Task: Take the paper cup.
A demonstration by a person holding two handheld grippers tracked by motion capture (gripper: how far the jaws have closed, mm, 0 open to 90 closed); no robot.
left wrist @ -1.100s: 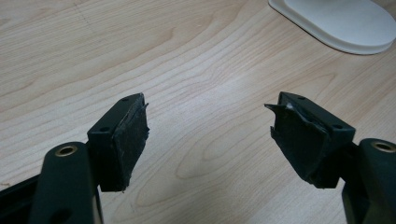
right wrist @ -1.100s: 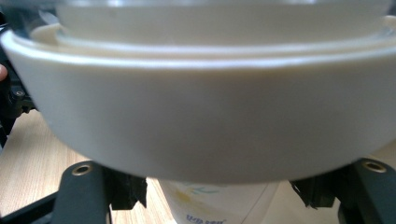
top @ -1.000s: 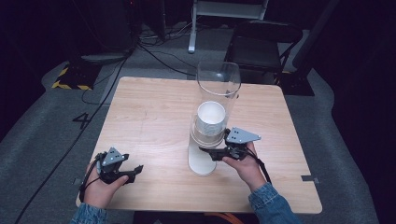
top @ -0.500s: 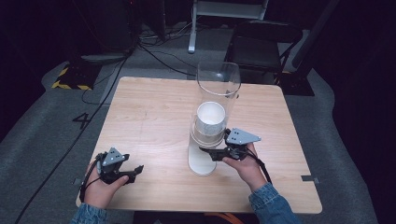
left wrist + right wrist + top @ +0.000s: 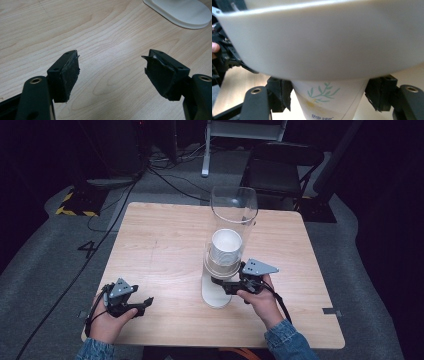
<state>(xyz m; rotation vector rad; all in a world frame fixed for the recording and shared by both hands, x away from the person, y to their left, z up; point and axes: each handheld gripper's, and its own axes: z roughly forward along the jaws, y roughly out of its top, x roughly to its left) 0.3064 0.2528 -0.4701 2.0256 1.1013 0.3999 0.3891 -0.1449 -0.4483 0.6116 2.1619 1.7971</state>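
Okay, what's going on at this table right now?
A person holds a claw in each hand at a wooden table. The right claw is open around a paper cup under a cup dispenser, its pads beside the cup. The left claw sits open above bare wood, holding nothing.
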